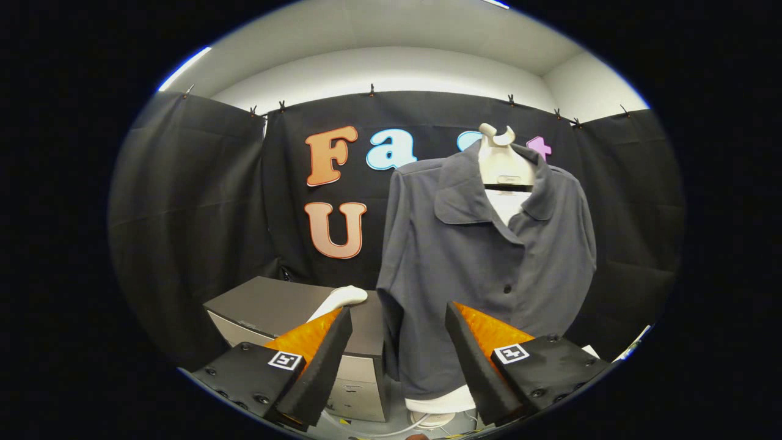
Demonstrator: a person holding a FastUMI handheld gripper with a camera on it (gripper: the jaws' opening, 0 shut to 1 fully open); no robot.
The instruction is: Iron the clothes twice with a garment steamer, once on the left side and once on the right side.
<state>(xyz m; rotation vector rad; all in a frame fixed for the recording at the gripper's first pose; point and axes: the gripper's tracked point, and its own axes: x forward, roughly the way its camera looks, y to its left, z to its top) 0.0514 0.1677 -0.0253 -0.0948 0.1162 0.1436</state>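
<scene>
We see the gripper (398,318) spread wide, fingers holding nothing | grey shirt (489,269) hangs on a white stand (504,165), far beyond the fingers, right | white steamer head (342,299) rests on a grey cabinet (275,305), left, just beyond the left finger

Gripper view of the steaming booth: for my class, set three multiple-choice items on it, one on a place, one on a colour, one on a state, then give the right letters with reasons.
1. Where is the white steamer head?
A. On the cabinet, beside the shirt
B. Hooked on the hanger
C. Between the fingers

2. What colour is the shirt?
A. White
B. Dark grey
C. Red

3. How is the hand-held gripper?
A. Shut on the shirt
B. Shut on the steamer
C. Open, holding nothing

Answers:
1 A, it rests on the cabinet top, beyond one finger.
2 B, the cloth is dark grey throughout.
3 C, the fingers stand apart with a gap between them.
</scene>
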